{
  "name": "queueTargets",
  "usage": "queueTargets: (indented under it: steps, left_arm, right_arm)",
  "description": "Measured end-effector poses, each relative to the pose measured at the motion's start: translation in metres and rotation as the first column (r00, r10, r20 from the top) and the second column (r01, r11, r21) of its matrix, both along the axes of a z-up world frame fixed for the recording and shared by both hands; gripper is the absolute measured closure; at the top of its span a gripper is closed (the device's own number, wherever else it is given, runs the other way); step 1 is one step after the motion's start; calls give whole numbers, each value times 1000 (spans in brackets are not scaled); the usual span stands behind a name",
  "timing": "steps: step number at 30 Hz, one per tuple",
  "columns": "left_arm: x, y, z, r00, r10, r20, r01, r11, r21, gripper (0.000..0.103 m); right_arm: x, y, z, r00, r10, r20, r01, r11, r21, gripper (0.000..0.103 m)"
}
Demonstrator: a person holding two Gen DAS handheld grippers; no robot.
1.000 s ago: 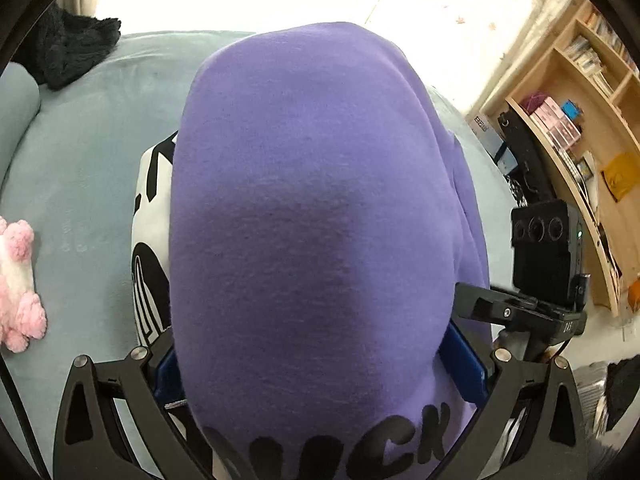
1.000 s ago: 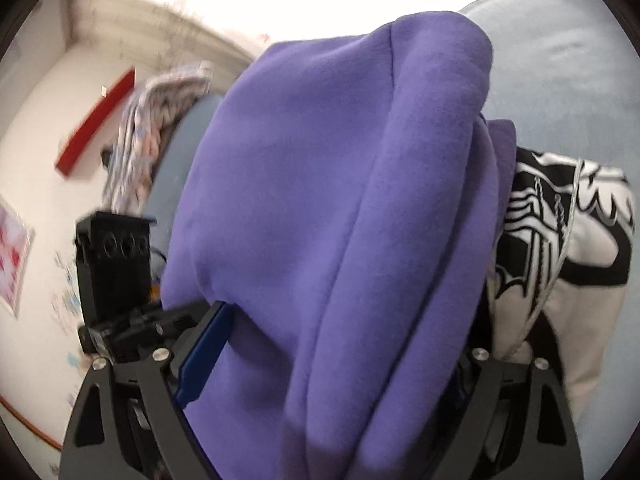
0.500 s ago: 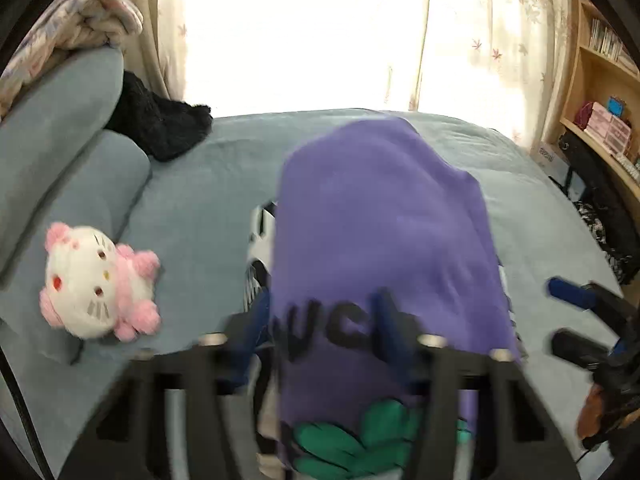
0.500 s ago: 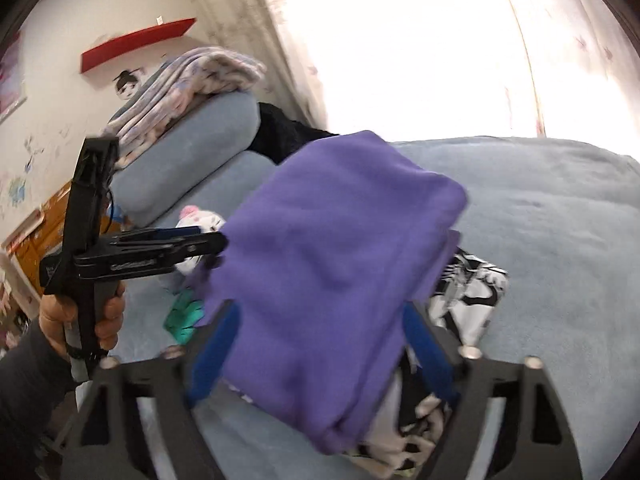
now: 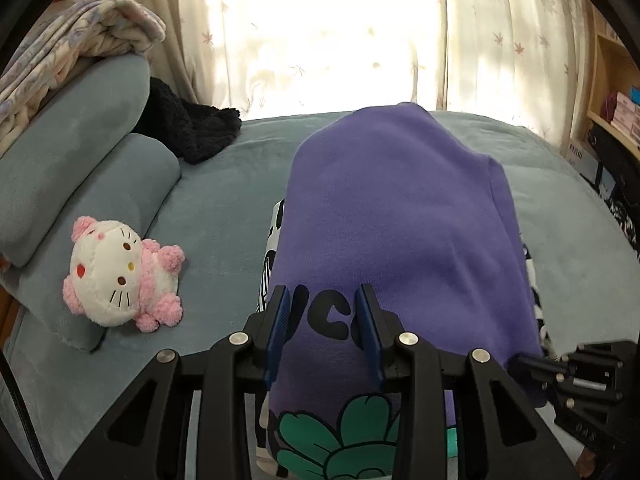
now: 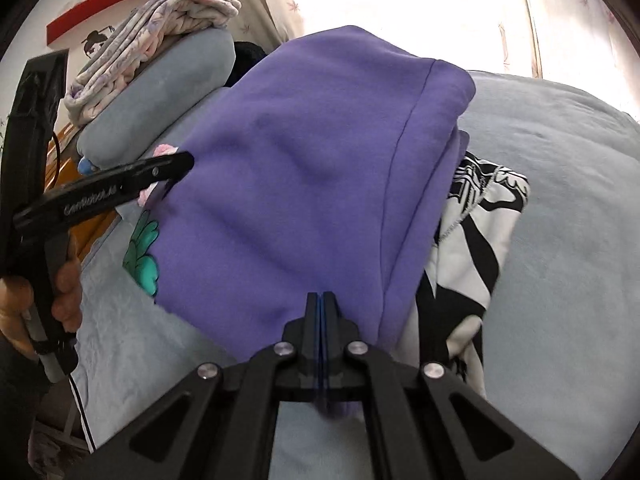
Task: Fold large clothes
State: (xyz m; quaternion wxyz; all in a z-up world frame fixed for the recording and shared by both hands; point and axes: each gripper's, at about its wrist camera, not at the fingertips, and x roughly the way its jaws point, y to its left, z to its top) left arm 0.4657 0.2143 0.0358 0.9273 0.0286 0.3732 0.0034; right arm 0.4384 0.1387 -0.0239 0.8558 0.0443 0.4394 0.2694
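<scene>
A folded purple sweatshirt (image 5: 392, 208) with black letters and a green flower print lies on top of a black-and-white garment (image 6: 472, 248) on the grey-blue couch (image 5: 224, 208). My left gripper (image 5: 324, 320) hovers over the sweatshirt's near printed end. Its jaws are closing, with nothing pinched between them. In the right wrist view the left gripper (image 6: 176, 164) shows at the sweatshirt's left edge, held by a hand (image 6: 60, 300). My right gripper (image 6: 322, 300) is shut with its pads together and empty, just over the near edge of the sweatshirt (image 6: 304, 168).
A white and pink plush cat (image 5: 120, 276) lies left of the clothes by a grey bolster (image 5: 80, 184). A black fuzzy garment (image 5: 188, 132) and a folded floral blanket (image 5: 68, 48) are at the back left. Curtains and a bookshelf (image 5: 616, 92) stand behind.
Both grippers let go of the purple sweatshirt and drew back and up from it. The left jaws narrowed and the right jaws shut. The sweatshirt now rests folded on the patterned garment.
</scene>
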Motion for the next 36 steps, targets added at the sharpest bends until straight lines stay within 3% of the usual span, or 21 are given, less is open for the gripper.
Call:
queueTargets:
  steps: [6,7,10,16,19,25,28,30,31,32,34,36]
  left_arm:
    - [-37,-13,13,999,5,-49,-5,1000,-5,68]
    - [-46,-15,16,999,7,-53,-8,1000,-14,65]
    - [-82,-24,30,999,2,-51,-4,999,-36,43]
    - [-167,-53,68,999,-50,-20,49,997,-65,41]
    - [-207,-70,87,997,-75,2,75,996,-50,33]
    - [-277,-99,117,995,-101,27,102,994,-45,24]
    - [-309,-116,125,993,-117,32,117,993,-23,15]
    - [-330,-128,125,991,-127,39,128,992,-2,10]
    - [-338,-133,124,990,-136,44,136,991,3,8]
    - [-347,-139,123,988,-150,49,150,989,6,7]
    - [-366,-150,115,985,-166,53,166,986,2,2]
    - [-384,-159,105,984,-166,63,166,986,-5,1]
  right_arm:
    - [-45,-20,38,1000,17,3,-17,1000,-16,101]
    - [-55,-26,47,1000,15,-1,-15,1000,-11,101]
    - [-81,-42,69,1000,4,-29,-4,1000,16,101]
    - [-148,-72,129,1000,-9,8,9,1000,23,101]
    - [-186,-91,155,999,-22,31,23,1000,-6,101]
    - [-248,-126,182,997,-55,49,58,997,-51,100]
    - [-279,-145,186,994,-78,74,85,992,-96,100]
    - [-299,-155,183,991,-91,98,104,984,-142,94]
    - [-305,-159,182,990,-96,104,111,982,-155,81]
    - [-313,-164,178,988,-104,111,122,978,-172,62]
    - [-330,-174,170,985,-120,124,142,972,-186,44]
    - [-345,-182,159,982,-124,142,152,966,-210,44]
